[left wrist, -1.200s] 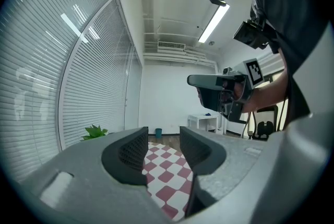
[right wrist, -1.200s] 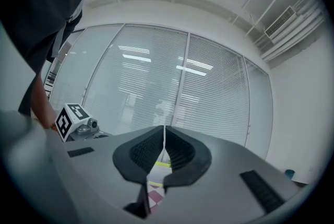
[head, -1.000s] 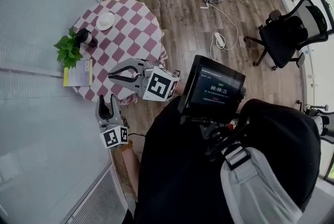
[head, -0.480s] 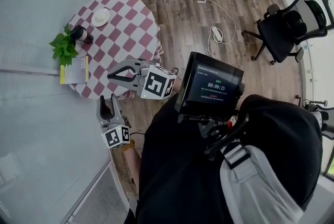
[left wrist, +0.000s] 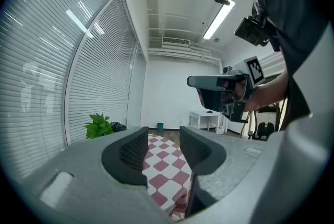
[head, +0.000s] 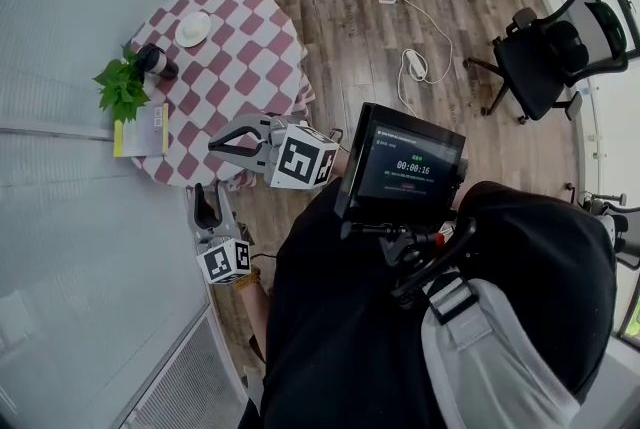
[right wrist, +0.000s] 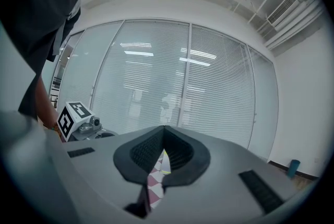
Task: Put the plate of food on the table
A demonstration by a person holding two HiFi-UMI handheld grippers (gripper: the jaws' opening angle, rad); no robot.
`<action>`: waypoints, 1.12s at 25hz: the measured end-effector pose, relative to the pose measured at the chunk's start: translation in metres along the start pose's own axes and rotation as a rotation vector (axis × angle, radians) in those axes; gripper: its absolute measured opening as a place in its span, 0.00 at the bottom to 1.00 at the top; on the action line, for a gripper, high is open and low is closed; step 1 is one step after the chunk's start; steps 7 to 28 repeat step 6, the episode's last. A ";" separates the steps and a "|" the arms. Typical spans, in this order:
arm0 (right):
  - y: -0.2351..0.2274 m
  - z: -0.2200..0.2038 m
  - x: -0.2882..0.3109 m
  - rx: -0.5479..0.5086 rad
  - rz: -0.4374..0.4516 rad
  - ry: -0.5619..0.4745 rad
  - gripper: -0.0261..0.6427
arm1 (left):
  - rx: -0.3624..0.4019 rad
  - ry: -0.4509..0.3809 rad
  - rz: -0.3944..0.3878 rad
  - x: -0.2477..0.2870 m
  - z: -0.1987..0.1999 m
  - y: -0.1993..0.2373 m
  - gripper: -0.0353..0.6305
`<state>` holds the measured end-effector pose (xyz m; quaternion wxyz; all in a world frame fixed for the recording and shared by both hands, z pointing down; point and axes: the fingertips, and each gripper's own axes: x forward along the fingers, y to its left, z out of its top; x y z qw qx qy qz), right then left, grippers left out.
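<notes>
Head view with both gripper views. The left tongs point(head: 208, 193) point toward the round table point(head: 250, 67) ahead of them. Their jaws stand apart with nothing between, and only checked cloth shows through the gap. The right tongs point(head: 214, 148), just beside and ahead of the left pair, reach over the table's near edge. Their jaws are together at the tips and hold nothing.

A white plate point(head: 193, 28) lies on the cloth at the table's far side, well apart from both pairs. Whether it carries food is too small to tell. A dark cup point(head: 155, 62), a plant point(head: 120, 89) and a yellow book point(head: 140, 132) lie to the left of the tongs' line of reach.

Over the last second the counter on the chest-mounted display point(head: 408, 167) has advanced by one. The table has drifted slightly up and leftward in the head view, and both tongs have kept their pose and their jaw settings. Nothing has been picked up or set down. With a plate already on the cloth, the task appears either finished or not yet begun.
</notes>
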<state>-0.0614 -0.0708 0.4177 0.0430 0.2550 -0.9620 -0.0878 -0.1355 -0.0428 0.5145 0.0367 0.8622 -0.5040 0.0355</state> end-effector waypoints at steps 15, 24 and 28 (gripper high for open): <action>0.016 0.003 0.006 0.037 0.041 -0.013 0.06 | 0.022 0.033 0.035 -0.022 0.004 -0.002 0.34; 0.016 0.003 0.006 0.037 0.041 -0.013 0.06 | 0.022 0.033 0.035 -0.022 0.004 -0.002 0.34; 0.016 0.003 0.006 0.037 0.041 -0.013 0.06 | 0.022 0.033 0.035 -0.022 0.004 -0.002 0.34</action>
